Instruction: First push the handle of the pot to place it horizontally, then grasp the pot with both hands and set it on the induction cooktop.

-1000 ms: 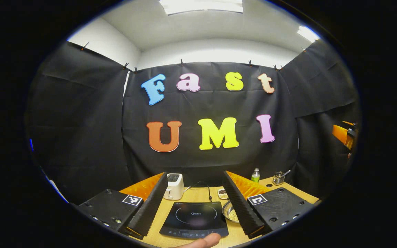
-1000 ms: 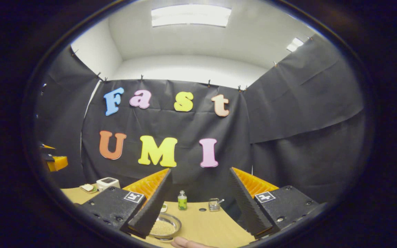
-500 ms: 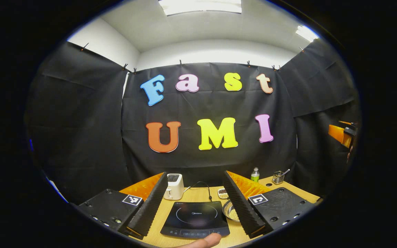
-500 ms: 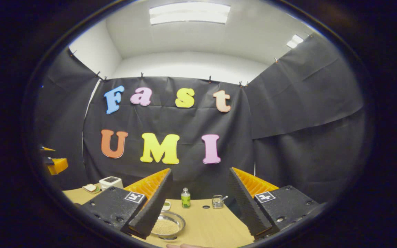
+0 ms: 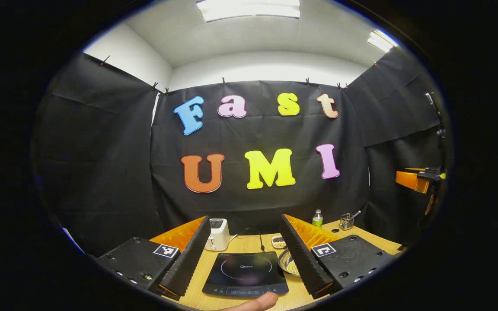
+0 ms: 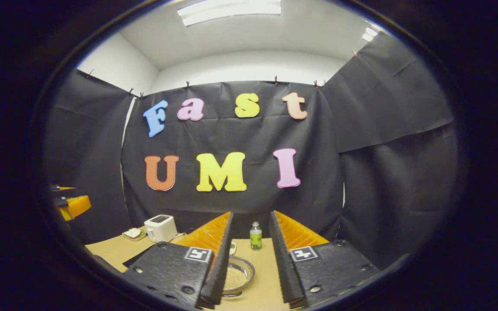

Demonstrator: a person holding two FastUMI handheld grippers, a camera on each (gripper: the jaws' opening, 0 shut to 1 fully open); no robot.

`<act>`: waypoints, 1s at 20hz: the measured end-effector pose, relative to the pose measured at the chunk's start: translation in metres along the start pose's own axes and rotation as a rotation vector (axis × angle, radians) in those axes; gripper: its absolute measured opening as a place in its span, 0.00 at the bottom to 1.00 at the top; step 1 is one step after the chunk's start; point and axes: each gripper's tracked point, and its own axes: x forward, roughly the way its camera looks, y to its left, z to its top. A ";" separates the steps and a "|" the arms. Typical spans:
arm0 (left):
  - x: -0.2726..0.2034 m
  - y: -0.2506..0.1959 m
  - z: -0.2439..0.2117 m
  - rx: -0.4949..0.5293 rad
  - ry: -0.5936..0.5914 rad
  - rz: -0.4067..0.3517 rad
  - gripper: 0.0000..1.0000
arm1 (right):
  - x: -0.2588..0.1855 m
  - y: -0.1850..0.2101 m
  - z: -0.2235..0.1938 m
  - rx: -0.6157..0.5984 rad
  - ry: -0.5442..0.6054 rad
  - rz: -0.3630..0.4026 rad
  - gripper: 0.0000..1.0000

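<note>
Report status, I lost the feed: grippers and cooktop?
Left gripper jaws wide, empty. Right gripper jaws narrow, empty. Induction cooktop bare. Steel bowl beside it.

The left claw [image 5: 245, 252] is held level above the bench, pointing forward, its two fingers spread wide apart with nothing between them, and a fingertip [image 5: 255, 302] of the holding hand shows at the bottom edge of the left gripper view. The right claw [image 6: 250, 252] also points forward and is level, its fingers drawn near each other with a narrow gap left, gripping nothing. It also shows far off at the right edge of the left gripper view [image 5: 417, 179]
</note>
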 end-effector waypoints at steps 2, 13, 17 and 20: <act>-0.003 0.003 0.000 -0.008 -0.003 0.004 0.96 | 0.003 0.006 -0.009 -0.021 0.027 0.014 0.11; -0.012 0.019 -0.010 -0.013 -0.001 0.027 0.96 | 0.016 0.056 -0.082 -0.037 0.181 0.060 0.01; -0.017 0.022 -0.014 -0.015 0.002 0.034 0.96 | 0.026 0.069 -0.129 -0.033 0.280 0.068 0.04; -0.021 0.024 -0.014 -0.020 -0.001 0.032 0.96 | 0.031 0.072 -0.163 -0.049 0.360 0.066 0.04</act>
